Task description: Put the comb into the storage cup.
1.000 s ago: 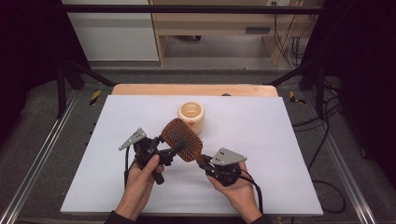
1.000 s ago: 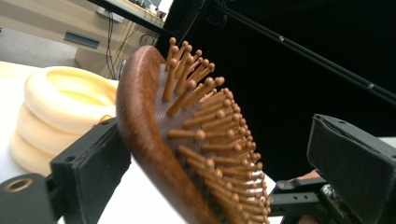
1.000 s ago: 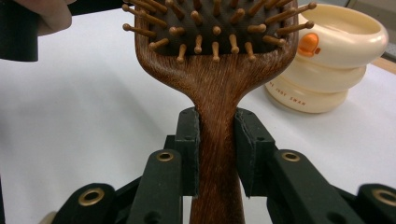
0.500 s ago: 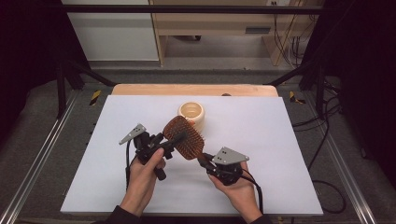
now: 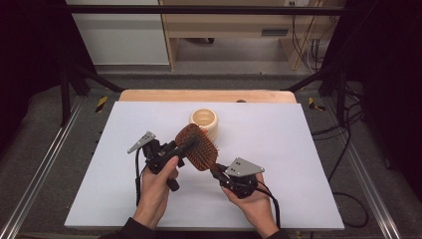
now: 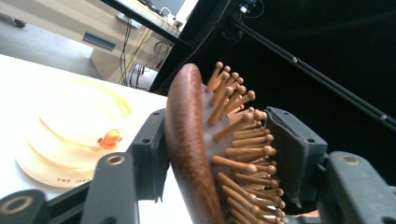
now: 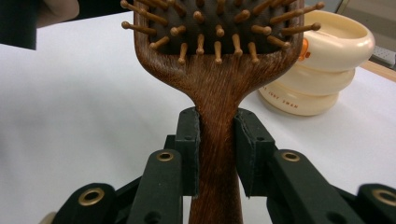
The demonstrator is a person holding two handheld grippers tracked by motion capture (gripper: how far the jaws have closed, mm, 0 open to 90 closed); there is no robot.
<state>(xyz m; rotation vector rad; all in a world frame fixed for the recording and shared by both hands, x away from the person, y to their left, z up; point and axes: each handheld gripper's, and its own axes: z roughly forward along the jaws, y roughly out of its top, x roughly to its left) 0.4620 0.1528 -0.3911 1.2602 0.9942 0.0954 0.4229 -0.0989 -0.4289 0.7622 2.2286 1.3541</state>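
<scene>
A brown wooden paddle hairbrush [image 5: 199, 147] with wooden pins hangs above the white table, held from both ends. My right gripper [image 5: 217, 174] is shut on its handle [image 7: 217, 154], with the pads pressed against both sides of the neck. My left gripper [image 5: 185, 146] is clamped across the brush head [image 6: 187, 140]. One pad lies on the smooth back and the other against the pin tips. In the high view, the pins face up and toward the person.
A cream round pot [image 5: 204, 120] with a small orange mark stands on the white table [image 5: 298, 149] just behind the brush. It shows beside the brush as the pot [image 7: 322, 60]. A wooden strip [image 5: 206, 95] edges the table's back; metal rails run along both sides.
The left gripper has shifted slightly up and to the right along the brush head. The right gripper and the handle have drifted a little to the right.
</scene>
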